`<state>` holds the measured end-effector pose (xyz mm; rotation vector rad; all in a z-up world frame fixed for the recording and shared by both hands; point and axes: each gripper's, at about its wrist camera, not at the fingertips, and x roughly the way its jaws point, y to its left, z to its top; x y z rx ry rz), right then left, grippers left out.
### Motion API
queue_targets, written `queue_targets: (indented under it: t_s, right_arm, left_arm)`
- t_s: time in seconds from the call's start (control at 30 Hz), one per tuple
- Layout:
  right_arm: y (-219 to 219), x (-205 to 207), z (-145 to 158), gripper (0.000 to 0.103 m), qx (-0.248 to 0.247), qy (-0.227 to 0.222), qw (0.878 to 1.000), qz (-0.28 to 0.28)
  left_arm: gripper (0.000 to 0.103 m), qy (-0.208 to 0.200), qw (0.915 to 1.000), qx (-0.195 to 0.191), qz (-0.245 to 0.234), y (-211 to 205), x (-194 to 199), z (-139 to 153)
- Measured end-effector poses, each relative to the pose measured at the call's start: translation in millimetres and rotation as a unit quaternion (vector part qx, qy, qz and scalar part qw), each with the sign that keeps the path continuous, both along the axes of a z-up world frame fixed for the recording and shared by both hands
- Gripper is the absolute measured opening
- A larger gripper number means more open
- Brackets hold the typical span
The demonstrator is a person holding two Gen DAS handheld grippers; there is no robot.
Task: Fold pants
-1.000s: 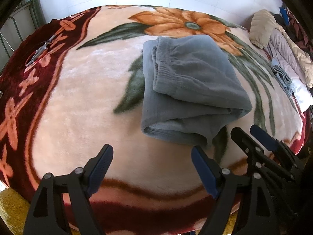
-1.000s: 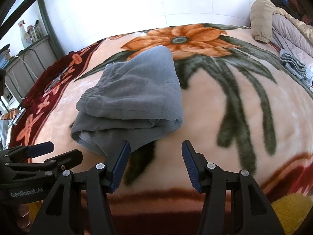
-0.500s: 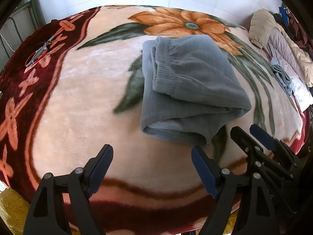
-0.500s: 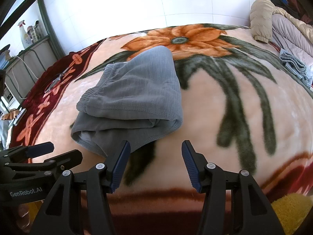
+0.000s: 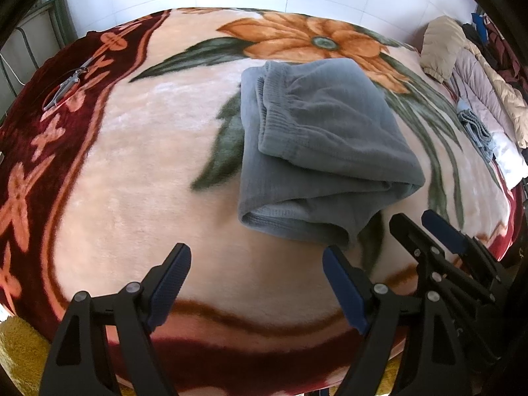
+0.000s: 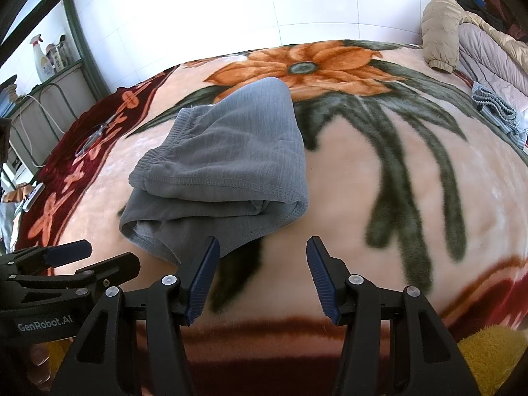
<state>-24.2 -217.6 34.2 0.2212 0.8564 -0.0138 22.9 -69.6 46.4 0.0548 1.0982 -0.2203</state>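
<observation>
While folded grey pants lie on the blanket, each hand-held gripper gapes empty

A plush floral blanket with an orange flower covers the bed. Scissors lie at ten o'clock on its dark red border. Puffy jackets pile at two o'clock. A spray bottle stands on a shelf at ten o'clock.

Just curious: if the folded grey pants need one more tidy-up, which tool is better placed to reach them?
Right, probably: the right tool sits at the pants' near hem, open and empty.
</observation>
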Motion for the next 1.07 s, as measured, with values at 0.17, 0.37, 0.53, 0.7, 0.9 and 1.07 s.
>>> queue_targets:
  t_s: [0.17,0.37,0.53,0.7,0.9,1.07]
  right_arm:
    - [-0.1,-0.4,0.0,0.056,0.000,0.000,1.000,0.000]
    - [0.1,0.1,0.1,0.056,0.000,0.000,1.000,0.000]
    - [-0.2,0.1,0.1,0.056,0.000,0.000,1.000,0.000]
    - [0.4,0.1,0.4,0.056,0.000,0.000,1.000,0.000]
    - [0.3,0.1,0.5,0.056,0.000,0.001,1.000,0.000]
    - [0.3,-0.6,-1.1,0.056,-0.001,0.002,1.000,0.002]
  left_arm:
    - [0.085,0.001,1.0000,-0.001,0.001,-0.5,-0.1,-1.3]
    - [0.085,0.001,1.0000,-0.001,0.001,-0.5,-0.1,-1.6]
    - [0.085,0.001,1.0000,-0.001,0.001,-0.7,0.0,-1.6]
    - [0.085,0.001,1.0000,-0.001,0.001,-0.5,0.6,-1.0]
    - [0.085,0.003,1.0000,-0.001,-0.001,-3.8,-1.1,-4.3]
    - [0.086,0.006,1.0000,0.000,-0.002,-5.1,-1.4,-6.5]
